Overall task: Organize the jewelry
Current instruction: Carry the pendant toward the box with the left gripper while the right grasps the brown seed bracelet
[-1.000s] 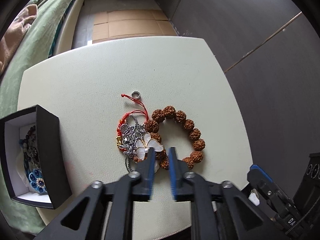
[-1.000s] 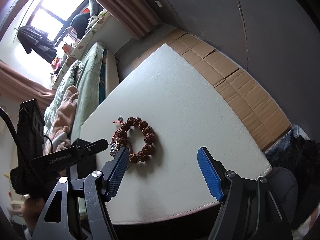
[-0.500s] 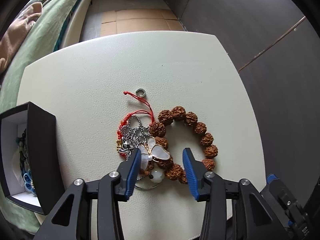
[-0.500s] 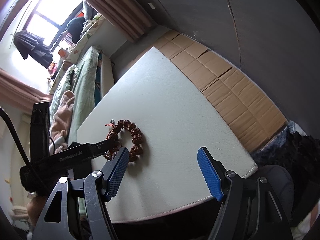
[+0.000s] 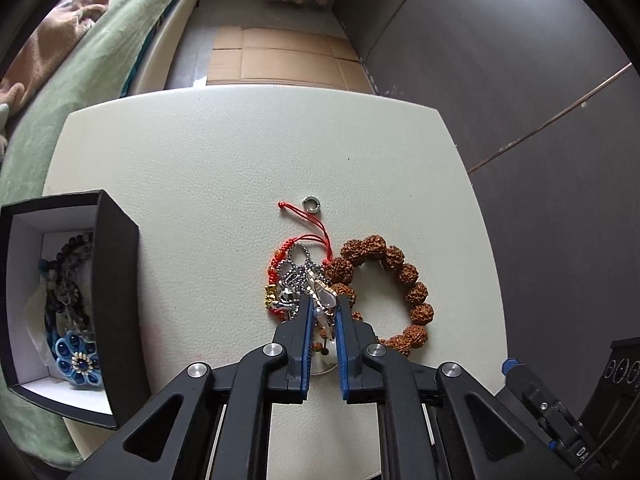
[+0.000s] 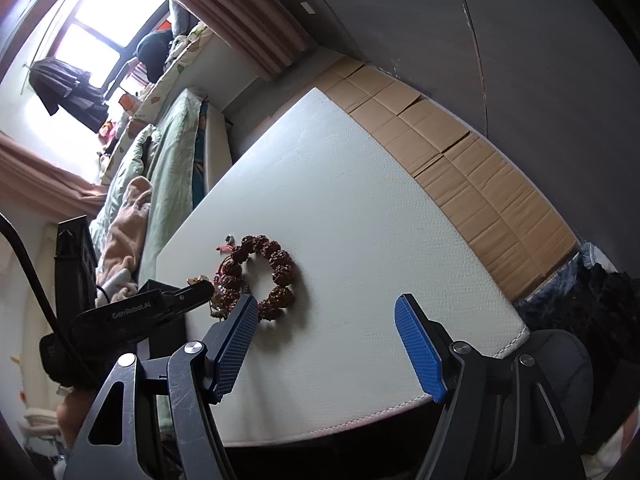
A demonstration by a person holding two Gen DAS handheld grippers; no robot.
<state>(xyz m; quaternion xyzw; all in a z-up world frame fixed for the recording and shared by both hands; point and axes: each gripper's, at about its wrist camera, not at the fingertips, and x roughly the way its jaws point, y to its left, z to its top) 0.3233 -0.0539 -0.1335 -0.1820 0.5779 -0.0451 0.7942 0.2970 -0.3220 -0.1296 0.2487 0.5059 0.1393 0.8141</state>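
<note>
A pile of jewelry lies on the white table (image 5: 224, 168): a brown seed-bead bracelet (image 5: 404, 276), a red cord bracelet (image 5: 280, 256), a silver ball chain (image 5: 298, 268) and a white shell butterfly pendant (image 5: 325, 300). A small silver ring (image 5: 311, 204) lies apart behind them. My left gripper (image 5: 322, 312) is shut on the butterfly pendant, which stands on edge between the pads. My right gripper (image 6: 324, 320) is open and empty, above the table's near edge; the seed bracelet (image 6: 276, 272) and the left gripper (image 6: 200, 292) show ahead of it.
An open black box (image 5: 116, 280) with white lining stands at the table's left edge, holding a dark bead bracelet (image 5: 68, 276) and a blue flower piece (image 5: 78, 360). A green-covered bed (image 5: 80, 76) runs along the left. Cardboard sheets (image 5: 276, 60) cover the floor beyond.
My left gripper opened around the butterfly pendant, then closed on it, tipping it up on edge. My right gripper stayed open and only shifted its view slightly.
</note>
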